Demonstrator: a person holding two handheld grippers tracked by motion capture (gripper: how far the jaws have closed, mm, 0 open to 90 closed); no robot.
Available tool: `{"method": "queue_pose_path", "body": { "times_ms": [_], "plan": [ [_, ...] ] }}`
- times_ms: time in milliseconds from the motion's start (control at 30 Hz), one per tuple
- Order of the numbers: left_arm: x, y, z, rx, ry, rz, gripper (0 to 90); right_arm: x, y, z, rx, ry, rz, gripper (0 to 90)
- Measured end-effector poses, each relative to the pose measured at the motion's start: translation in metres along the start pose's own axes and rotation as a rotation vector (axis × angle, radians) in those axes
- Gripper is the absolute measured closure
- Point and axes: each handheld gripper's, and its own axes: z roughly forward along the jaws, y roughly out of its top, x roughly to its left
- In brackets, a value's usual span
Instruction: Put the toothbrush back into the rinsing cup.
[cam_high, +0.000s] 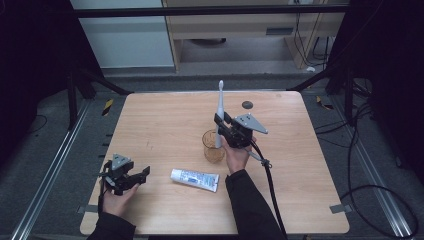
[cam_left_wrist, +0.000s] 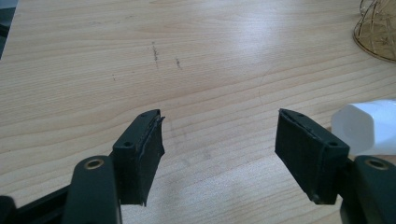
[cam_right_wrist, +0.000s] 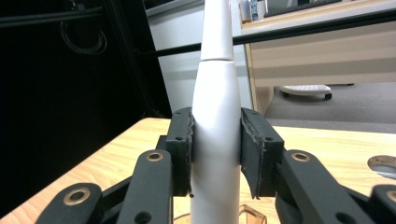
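- Right gripper (cam_high: 220, 125) is clamped on the electric toothbrush (cam_high: 219, 112), upright, base in the amber cup (cam_high: 213, 146).
- Next I'd guess: lower gently, release.
- Left gripper (cam_high: 131, 176) rests wide open, empty, on the counter (cam_high: 165, 120) near the toothpaste tube (cam_high: 194, 179).

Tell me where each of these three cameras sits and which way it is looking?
High view: fixed above the person's side, looking forward and down on the table; both forearms, the left gripper and right gripper show.
Left gripper view: rides the left gripper, looking along its open jaws at the tabletop and toothpaste tube.
Right gripper view: rides the right gripper, facing level, its pads clamped on the upright electric toothbrush.
Shared: the high and right gripper views both show that toothbrush above the amber cup.
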Motion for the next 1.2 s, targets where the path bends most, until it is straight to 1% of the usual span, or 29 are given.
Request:
{"method": "queue_pose_path", "body": {
  "times_ms": [100,233,367,500,600,833,1200],
  "plan": [
    [0.000,0.000,0.000,-0.001,0.000,0.000,31.4,0.001,-0.002,0.001,0.005,0.004,0.008,66.6],
    [0.000,0.000,0.000,0.000,-0.001,0.002,31.4,0.001,-0.007,0.001,0.018,0.003,0.006,66.6],
    [0.000,0.000,0.000,0.000,-0.001,0.002,31.4,0.000,-0.012,0.003,0.050,0.000,0.002,66.5],
    [0.000,0.000,0.000,0.001,0.000,0.002,31.5,-0.001,-0.017,0.004,0.067,0.003,0.013,66.5],
    [0.000,0.000,0.000,0.000,-0.001,0.001,31.5,0.000,-0.019,0.005,0.087,0.003,0.008,66.5],
    [0.000,0.000,0.000,0.000,-0.002,0.002,31.4,0.002,-0.022,0.007,0.108,0.002,0.008,66.4],
    [-0.001,0.000,0.000,-0.001,-0.001,0.003,31.6,0.005,-0.030,0.010,0.171,0.005,-0.013,66.2]
  ]
}}
